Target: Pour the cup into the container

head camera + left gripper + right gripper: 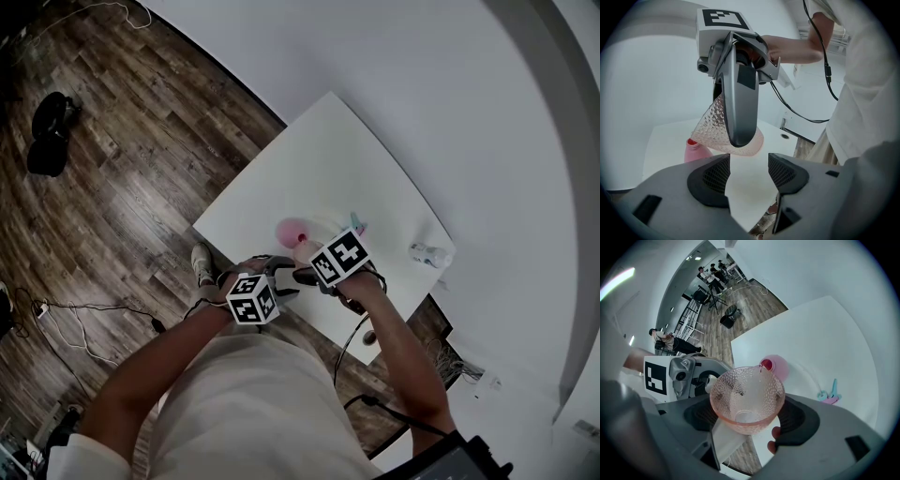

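Observation:
A pink dimpled glass cup (747,397) is clamped between the pads of my right gripper (747,414). It is tilted, with its rim right over the red mouth of a small pink container (772,366) that stands on the white table (319,159). Inside, the cup looks almost empty. In the left gripper view the cup (726,133) hangs tilted above the container (697,151), with a right gripper finger (739,103) across it. My left gripper (749,171) is open and empty, by the table's near edge. In the head view both grippers sit just before the container (293,231).
A small teal and pink object (829,394) lies on the table right of the container. A clear item (429,252) sits near the table's right corner. Wood floor with cables (84,319) surrounds the table, and people stand far off (712,270).

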A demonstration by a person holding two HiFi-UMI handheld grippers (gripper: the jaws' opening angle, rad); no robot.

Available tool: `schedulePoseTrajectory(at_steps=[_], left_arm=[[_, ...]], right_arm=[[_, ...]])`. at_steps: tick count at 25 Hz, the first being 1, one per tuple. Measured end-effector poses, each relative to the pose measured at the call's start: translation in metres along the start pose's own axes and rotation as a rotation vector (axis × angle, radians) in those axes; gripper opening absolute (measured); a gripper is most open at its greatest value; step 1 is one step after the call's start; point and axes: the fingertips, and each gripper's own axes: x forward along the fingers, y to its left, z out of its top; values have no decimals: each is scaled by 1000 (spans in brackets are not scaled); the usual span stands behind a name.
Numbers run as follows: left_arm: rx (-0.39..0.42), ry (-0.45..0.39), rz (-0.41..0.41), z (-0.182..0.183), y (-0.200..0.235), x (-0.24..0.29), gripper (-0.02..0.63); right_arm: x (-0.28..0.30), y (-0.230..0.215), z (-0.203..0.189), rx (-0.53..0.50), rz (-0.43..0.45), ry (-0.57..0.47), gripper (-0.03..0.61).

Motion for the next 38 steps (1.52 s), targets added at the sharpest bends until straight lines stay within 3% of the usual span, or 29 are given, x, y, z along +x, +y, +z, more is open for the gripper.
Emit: schedulePoseTrajectory(at_steps=[38], left_arm=[[1, -19, -4, 5, 1, -2, 247]], right_arm=[[-4, 0, 3, 2, 10, 61, 368]])
